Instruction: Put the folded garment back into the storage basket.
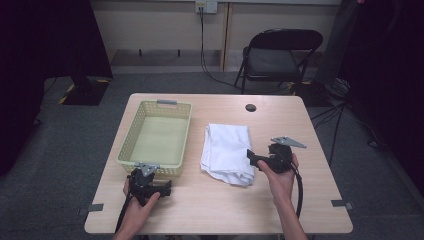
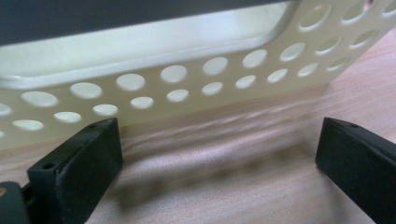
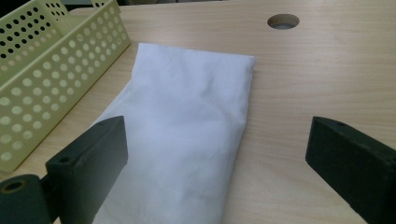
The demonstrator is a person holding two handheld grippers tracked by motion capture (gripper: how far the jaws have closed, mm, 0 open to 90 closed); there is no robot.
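A folded white cloth (image 1: 226,150) (image 3: 187,107) lies at the middle of the wooden table (image 1: 210,205). To its left stands a pale yellow perforated basket (image 1: 131,131) with nothing in it. My right gripper (image 1: 255,159) (image 3: 219,158) is open, low over the table at the cloth's near right corner and aimed along the cloth. My left gripper (image 1: 150,181) (image 2: 217,158) is open just above the table, close in front of the basket's near wall (image 2: 187,79). Nothing is between either pair of jaws.
A round hole (image 1: 250,107) (image 3: 283,21) sits in the table's far side. A black folding chair (image 1: 280,52) stands beyond the table. Grey tape tabs (image 1: 95,207) mark the near corners. Bare tabletop lies right of the cloth.
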